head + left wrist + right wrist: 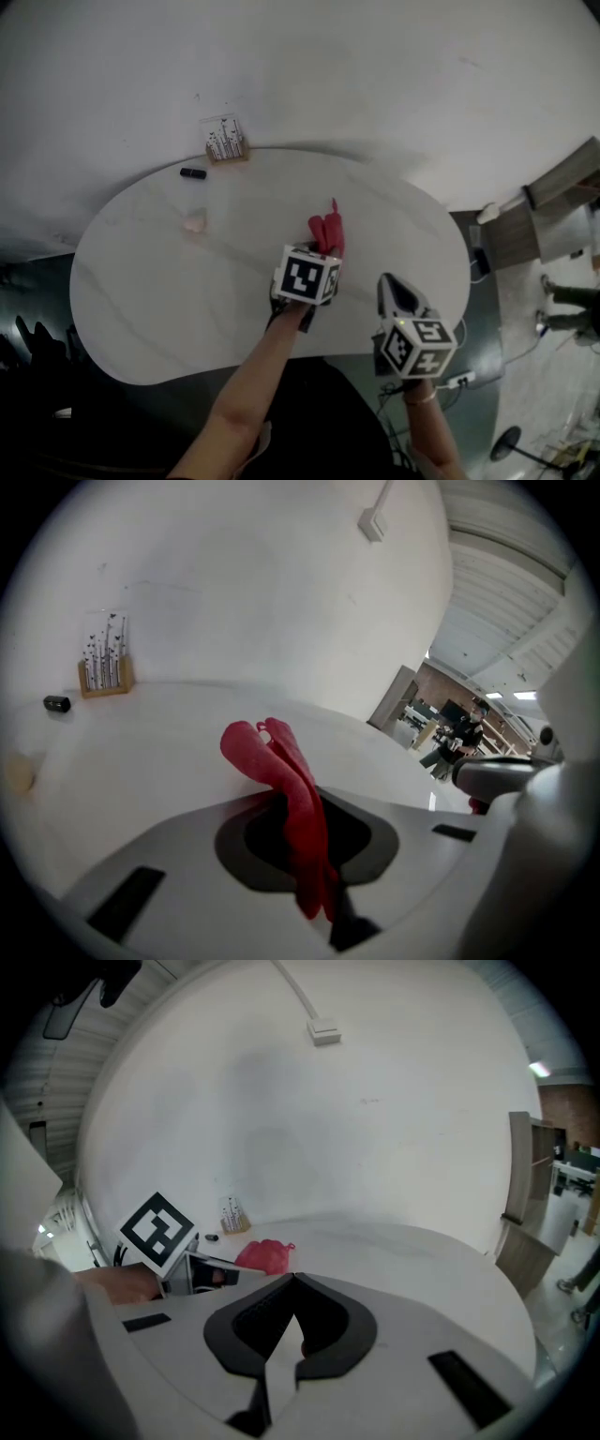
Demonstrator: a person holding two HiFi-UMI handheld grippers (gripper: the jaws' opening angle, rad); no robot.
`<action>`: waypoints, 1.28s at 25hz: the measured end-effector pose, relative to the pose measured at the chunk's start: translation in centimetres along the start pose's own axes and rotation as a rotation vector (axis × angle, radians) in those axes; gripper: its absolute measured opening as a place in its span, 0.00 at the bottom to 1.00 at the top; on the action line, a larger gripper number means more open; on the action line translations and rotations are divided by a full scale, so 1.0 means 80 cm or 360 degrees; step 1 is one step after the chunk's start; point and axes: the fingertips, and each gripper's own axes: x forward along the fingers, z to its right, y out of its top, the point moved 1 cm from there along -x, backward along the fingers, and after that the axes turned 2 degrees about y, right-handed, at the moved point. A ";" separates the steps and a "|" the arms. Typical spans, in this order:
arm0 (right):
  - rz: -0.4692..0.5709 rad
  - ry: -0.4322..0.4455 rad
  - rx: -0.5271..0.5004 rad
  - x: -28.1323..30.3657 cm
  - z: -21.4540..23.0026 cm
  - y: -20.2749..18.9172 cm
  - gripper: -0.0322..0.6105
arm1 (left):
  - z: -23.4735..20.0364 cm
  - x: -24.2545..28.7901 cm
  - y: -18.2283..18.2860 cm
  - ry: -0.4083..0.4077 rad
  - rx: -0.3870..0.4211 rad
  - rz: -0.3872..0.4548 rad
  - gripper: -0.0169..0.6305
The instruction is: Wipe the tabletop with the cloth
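While left hand-held gripper (321,255) pinches one red cloth (274,761), right hand-held gripper (392,287) closed, empty.

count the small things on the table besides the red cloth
3: a wooden card stand at the far edge, a small black thing beside it, a pale lump nearer. Others may be hidden.

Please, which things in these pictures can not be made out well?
Small black object, head view: too small to identify.
Pale pinkish lump, head view: blurred.
Wooden holder of printed cards, all views: print too small.
Red cloth, left gripper view: lower end hidden inside the left gripper.
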 end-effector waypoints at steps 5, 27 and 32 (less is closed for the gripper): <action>-0.0031 0.0070 -0.0038 0.012 -0.015 0.009 0.05 | -0.025 0.011 -0.026 0.0122 0.0029 -0.0105 0.09; -0.0179 0.0527 -0.0359 0.111 -0.244 0.006 0.05 | -0.291 -0.194 -0.153 0.0559 -0.0550 0.0119 0.09; -0.0180 0.0565 -0.0402 0.118 -0.272 0.007 0.05 | -0.317 -0.221 -0.172 0.0605 -0.0605 0.0140 0.09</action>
